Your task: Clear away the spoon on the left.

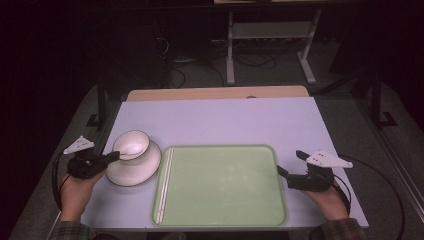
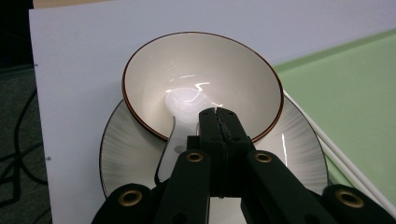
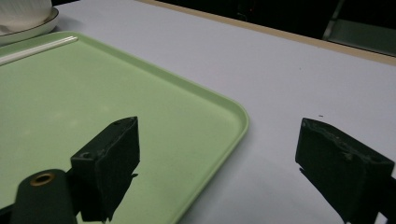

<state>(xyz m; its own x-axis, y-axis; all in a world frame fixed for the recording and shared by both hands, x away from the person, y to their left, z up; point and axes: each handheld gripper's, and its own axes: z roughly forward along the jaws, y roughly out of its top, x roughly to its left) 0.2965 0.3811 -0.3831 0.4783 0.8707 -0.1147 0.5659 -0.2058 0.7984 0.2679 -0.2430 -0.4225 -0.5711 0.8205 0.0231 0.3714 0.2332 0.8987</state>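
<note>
The pale lilac rectangular counter (image 1: 220, 120) carries everything, with a strip of bare wood along its twelve o'clock edge. At its six o'clock half lies the large light-green plastic tray (image 1: 225, 185), empty but for a pair of long white chopsticks (image 1: 164, 185) laid along its nine o'clock rim. Just beside the tray, at nine o'clock, stands a white ribbed plate with a dark rim (image 1: 145, 172), and on it, tilted toward the person, a cream ceramic bowl with a brown rim (image 1: 140, 142). Inside the bowl rests a white ceramic soup spoon (image 2: 184, 100), its handle running out over the bowl's six o'clock edge.

The left claw (image 2: 219, 122) is closed, its black jaws pressed together right at the spoon's handle; whether they pinch it I cannot tell for sure. The right claw (image 3: 219, 154) hangs open and empty over the tray's three o'clock rim.

By my reading, the table setting is under way: chopsticks are on the tray, while plate, bowl and spoon remain off it.
</note>
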